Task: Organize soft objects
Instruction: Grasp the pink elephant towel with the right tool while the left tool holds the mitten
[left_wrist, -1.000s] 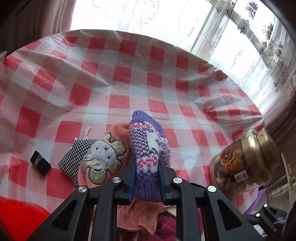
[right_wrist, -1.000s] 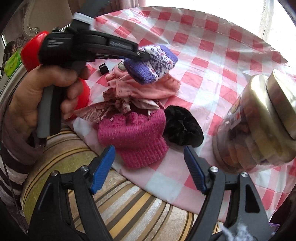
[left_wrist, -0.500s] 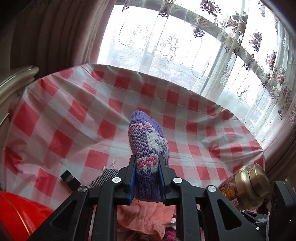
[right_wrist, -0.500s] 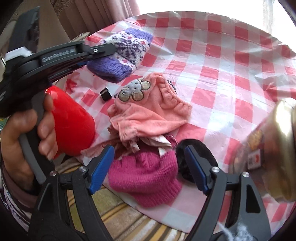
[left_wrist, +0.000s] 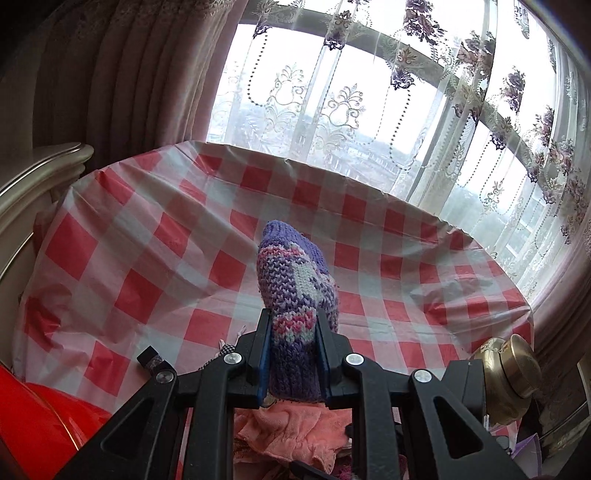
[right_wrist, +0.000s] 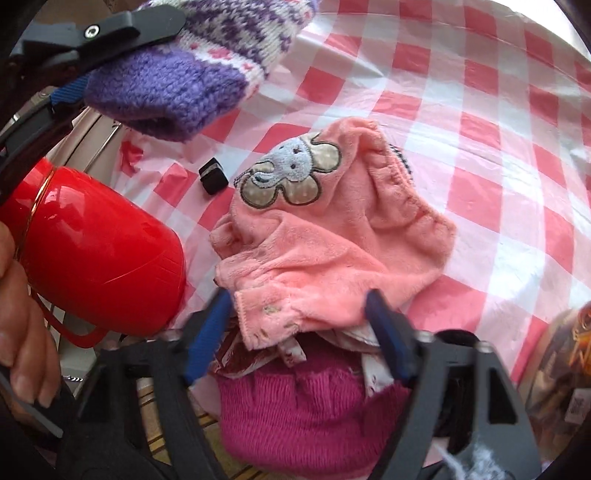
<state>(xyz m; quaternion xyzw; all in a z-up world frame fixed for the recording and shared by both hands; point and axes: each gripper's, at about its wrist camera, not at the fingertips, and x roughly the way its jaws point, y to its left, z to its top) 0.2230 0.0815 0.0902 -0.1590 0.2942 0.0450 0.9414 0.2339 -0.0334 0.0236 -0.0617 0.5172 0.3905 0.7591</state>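
Note:
My left gripper (left_wrist: 291, 325) is shut on a purple and white knitted sock (left_wrist: 291, 280), held in the air above the checked tablecloth (left_wrist: 147, 258). From the right wrist view the same sock (right_wrist: 177, 85) hangs at the top left. My right gripper (right_wrist: 299, 310) is low over a pile of soft things, and its jaws are closing. The near hem of a pink fleece garment with an elephant patch (right_wrist: 332, 229) lies between its blue pads, which do not squeeze it. Under the garment lie a magenta knit hat (right_wrist: 303, 398) and a patterned cloth.
A red container (right_wrist: 99, 251) stands at the left of the pile, beside a person's hand (right_wrist: 22, 332). A jar with a gold lid (left_wrist: 506, 373) stands at the right. A small black block (right_wrist: 213, 180) lies on the cloth. A dark fuzzy item (right_wrist: 454, 336) sits right of the hat.
The left gripper rose with the sock, off the pile, and tilted up toward the window. The right gripper moved in over the pile to the pink garment, and its jaws narrowed.

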